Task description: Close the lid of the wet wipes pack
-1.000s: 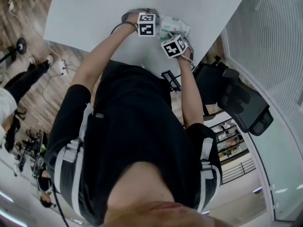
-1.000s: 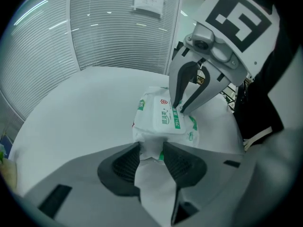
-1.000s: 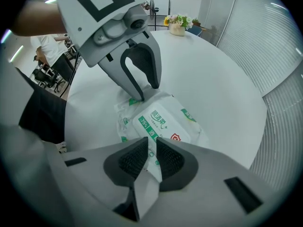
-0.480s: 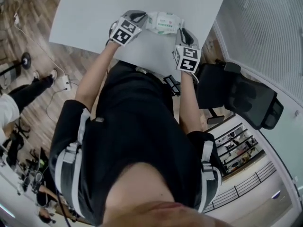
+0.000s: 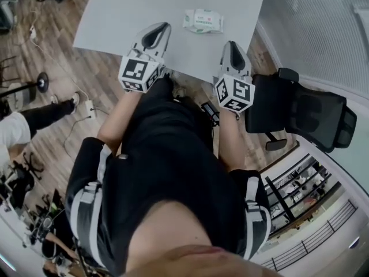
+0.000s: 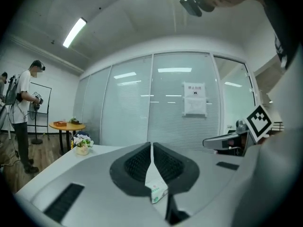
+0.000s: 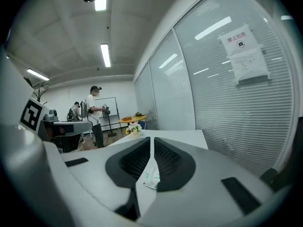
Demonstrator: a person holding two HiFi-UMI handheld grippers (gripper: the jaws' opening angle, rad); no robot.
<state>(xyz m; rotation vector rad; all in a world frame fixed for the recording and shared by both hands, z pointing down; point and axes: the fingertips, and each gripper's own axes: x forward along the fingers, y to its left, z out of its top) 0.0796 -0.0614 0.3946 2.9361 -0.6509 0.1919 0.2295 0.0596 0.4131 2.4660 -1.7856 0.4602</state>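
The wet wipes pack [image 5: 203,21], white with green print, lies flat on the white table [image 5: 115,16], with nothing touching it. Its lid looks down, though the pack is small in this view. My left gripper [image 5: 159,32] hovers near the table's front edge, to the left of the pack and nearer me. Its jaws have just been closing and are shut with nothing between them. My right gripper [image 5: 232,46] hangs to the right of the pack, also nearer me. Its jaws have just been closing too and hold nothing. Below each gripper's jaws the pack [image 6: 156,191] [image 7: 151,178] shows.
A black office chair [image 5: 305,117] stands right of the table, by a glass wall with blinds. Flowers [image 6: 81,143] sit at the table's far end. A person [image 6: 22,109] stands near a round wooden table [image 6: 66,125]. Another person's legs [image 5: 34,117] are at the left.
Both grippers have lifted away from the wipes pack and drawn back toward the table's near edge. The pack stays on the table.
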